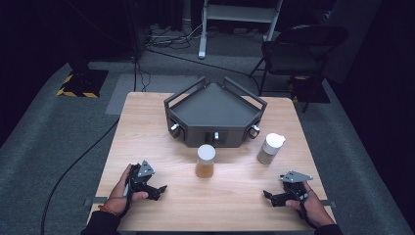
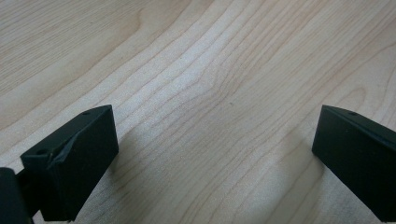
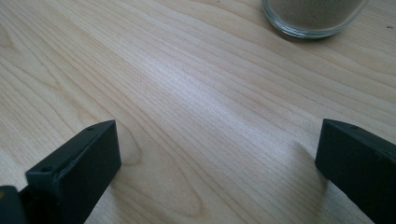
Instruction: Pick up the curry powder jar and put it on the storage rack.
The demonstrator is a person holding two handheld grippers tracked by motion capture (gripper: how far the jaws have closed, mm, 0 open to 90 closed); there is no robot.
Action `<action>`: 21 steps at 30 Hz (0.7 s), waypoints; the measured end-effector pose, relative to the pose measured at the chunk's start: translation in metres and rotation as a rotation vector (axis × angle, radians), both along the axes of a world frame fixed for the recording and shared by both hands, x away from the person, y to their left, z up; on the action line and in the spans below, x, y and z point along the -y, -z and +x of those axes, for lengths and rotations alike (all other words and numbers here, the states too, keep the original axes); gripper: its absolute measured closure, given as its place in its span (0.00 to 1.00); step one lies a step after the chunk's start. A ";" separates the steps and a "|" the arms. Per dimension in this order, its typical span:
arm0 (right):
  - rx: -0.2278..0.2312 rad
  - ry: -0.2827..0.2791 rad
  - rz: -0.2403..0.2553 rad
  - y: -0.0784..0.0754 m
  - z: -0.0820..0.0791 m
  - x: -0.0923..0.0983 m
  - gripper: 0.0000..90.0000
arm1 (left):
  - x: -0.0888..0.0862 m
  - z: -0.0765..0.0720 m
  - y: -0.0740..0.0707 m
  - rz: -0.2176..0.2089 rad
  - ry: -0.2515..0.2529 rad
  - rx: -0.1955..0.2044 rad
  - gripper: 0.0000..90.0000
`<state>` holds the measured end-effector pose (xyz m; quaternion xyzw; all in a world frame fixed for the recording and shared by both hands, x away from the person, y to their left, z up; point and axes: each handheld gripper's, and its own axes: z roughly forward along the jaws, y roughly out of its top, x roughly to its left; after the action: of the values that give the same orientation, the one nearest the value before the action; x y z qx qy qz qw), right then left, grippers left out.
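we see the left black two-jaw gripper lower left and right black two-jaw gripper lower right, jaws spread apart over the pale wooden table.

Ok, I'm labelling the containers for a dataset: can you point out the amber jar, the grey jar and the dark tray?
amber jar (image 1: 205, 162), high view, on its glass side below the white lid.
grey jar (image 1: 268, 152), high view, on its glass side; its white lid sits tilted.
dark tray (image 1: 214, 104), high view, on its bare floor.
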<state>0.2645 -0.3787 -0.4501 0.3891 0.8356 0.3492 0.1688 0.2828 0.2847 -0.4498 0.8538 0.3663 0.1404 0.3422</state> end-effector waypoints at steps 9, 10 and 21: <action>0.000 -0.014 -0.001 0.000 0.001 0.002 0.00 | 0.001 -0.001 0.000 -0.001 -0.007 -0.001 0.00; 0.000 -0.014 -0.001 0.000 0.001 0.002 0.00 | 0.001 -0.001 0.000 -0.001 -0.007 -0.001 0.00; 0.000 -0.021 0.000 0.000 0.002 0.003 0.00 | 0.001 -0.001 0.000 0.000 -0.012 -0.001 0.00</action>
<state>0.2666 -0.3815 -0.4500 0.3802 0.8397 0.3508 0.1651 0.2816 0.2837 -0.4498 0.8516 0.3716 0.1420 0.3413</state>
